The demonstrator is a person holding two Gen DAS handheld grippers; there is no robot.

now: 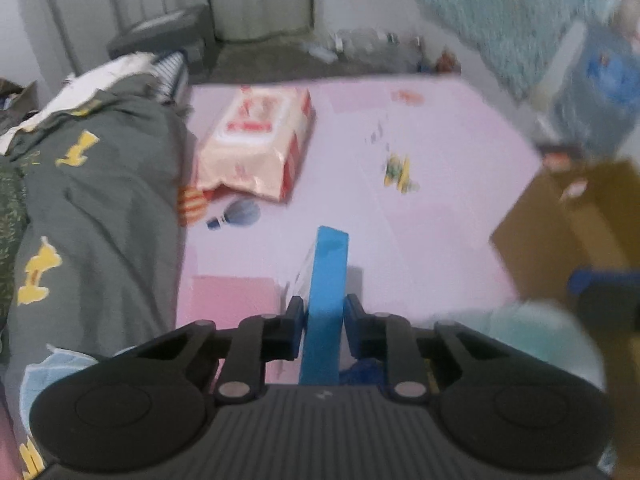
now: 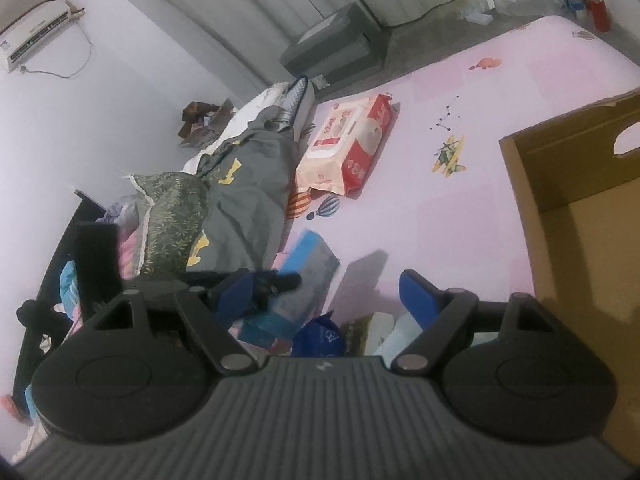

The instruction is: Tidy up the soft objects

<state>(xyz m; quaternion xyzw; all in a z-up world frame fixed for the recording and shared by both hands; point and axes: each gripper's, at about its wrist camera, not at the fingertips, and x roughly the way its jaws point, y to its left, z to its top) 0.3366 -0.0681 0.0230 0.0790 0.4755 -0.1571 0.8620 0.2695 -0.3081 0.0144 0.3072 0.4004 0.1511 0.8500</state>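
On the pink mat point(image 1: 440, 128), from left to right: grey bedding point(image 1: 100, 200), a wipes pack point(image 1: 256, 140), a blue box point(image 1: 326, 292), then a cardboard carton point(image 2: 580, 240). The left gripper point(image 1: 323, 316) has its jaws nearly closed, pads pressing the box's narrow sides, and it tilts steeply down. This looks like the pickup step; next, I judge, comes lifting the box toward the carton. The right gripper point(image 2: 328, 292) stands wide, holding nothing, angled down over small items beside the carton.
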